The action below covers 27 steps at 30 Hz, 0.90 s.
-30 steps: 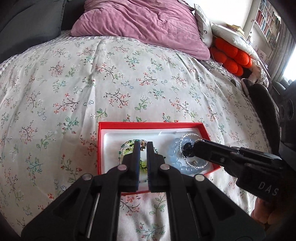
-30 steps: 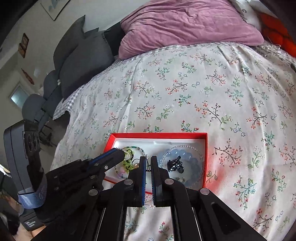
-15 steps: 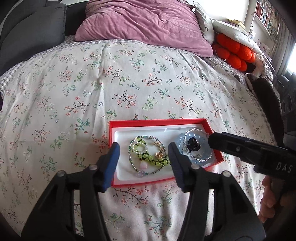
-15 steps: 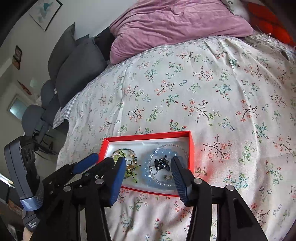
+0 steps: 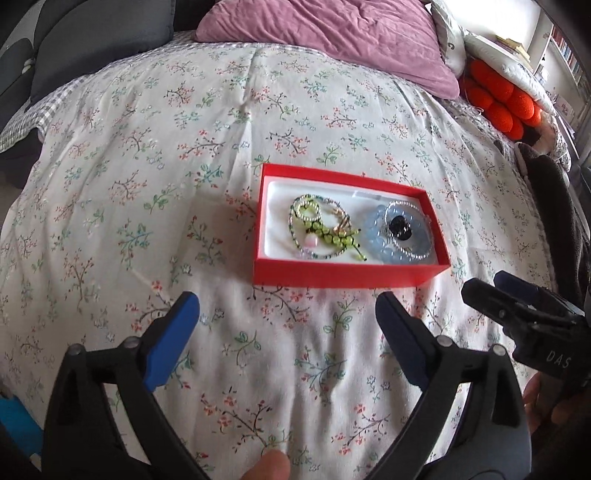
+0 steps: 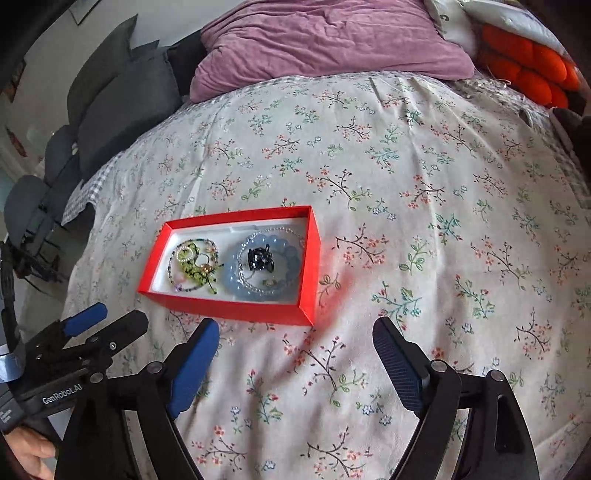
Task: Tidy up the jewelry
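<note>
While the red box point(image 5: 347, 275) lies flat on the floral bedspread point(image 5: 184, 166), its long axis runs across the left wrist view, the near long wall facing the camera and the far right corner skewed slightly away. Seen from the right wrist view, the same box point(image 6: 236, 308) sits turned, its long axis sloping down toward the right. Inside the box, on a white lining, a tangle of green beaded strands point(image 5: 325, 232) fills the left half, and a pale blue beaded bracelet point(image 5: 391, 247) with a thin silver chain bracelet point(image 5: 406, 210) and a small black piece point(image 5: 400, 227) fills the right half.

Nearer the camera than the box, the left gripper point(image 5: 288, 314) tilts steeply down at the bedspread, its blue-padded fingers point(image 5: 173, 336) opening wide with only cloth between them. Right of the box, the right gripper point(image 6: 295, 343) takes a similar downward pose just short of the box's near corner, its fingers point(image 6: 195, 365) also opening and holding nothing. Beyond the box, a purple pillow point(image 5: 325, 33) rests at the head of the bed, with orange cushions point(image 5: 498, 96) to its right.
</note>
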Available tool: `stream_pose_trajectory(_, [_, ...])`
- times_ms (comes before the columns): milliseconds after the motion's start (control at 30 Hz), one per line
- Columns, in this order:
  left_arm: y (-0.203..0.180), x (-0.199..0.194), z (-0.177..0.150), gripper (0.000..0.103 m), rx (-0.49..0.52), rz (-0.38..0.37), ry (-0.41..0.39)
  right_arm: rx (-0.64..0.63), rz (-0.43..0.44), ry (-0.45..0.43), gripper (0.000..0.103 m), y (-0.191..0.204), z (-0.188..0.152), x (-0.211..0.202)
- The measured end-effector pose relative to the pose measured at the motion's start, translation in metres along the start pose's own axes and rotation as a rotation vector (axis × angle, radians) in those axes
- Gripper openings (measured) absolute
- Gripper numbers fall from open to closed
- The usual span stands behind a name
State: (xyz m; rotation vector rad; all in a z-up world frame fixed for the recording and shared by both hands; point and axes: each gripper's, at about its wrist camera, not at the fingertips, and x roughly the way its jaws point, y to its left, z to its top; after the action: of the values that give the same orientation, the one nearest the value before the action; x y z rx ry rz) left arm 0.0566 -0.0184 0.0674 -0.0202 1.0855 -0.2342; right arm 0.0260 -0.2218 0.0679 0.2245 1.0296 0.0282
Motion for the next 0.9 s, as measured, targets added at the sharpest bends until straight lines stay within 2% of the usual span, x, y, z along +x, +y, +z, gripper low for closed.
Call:
stream_pose_trajectory(200, [-0.004,-0.012,-0.024,0.097,0.038,0.062,0.023,-0.02,-0.095,0.038,0.092,0.002,-0.025,-0.006])
stream_pose_trajectory(267, [-0.002,-0.015,-0.03,0.097,0.044,0.063,0.024,-0.028,-0.108,0.076,0.102,0.004,-0.034,-0.004])
stream_pose_trajectory(367, [-0.001,-0.019,-0.035,0.097,0.062,0.063,0.028,-0.066,-0.112,0.09,0.102,0.013,-0.044,-0.005])
stream_pose_trajectory(467, [0.002,-0.024,-0.039,0.097,0.068,0.074,0.02,-0.109,-0.131,0.071,0.102,0.023,-0.05,-0.009])
stream_pose_trajectory(700, [0.005,-0.02,-0.044,0.097,0.068,0.093,0.037,-0.102,-0.153,0.019,0.102,0.027,-0.048,-0.015])
stream_pose_trajectory(900, [0.004,-0.013,-0.047,0.098,0.075,0.112,0.048,-0.105,-0.165,0.017,0.103,0.03,-0.047,-0.009])
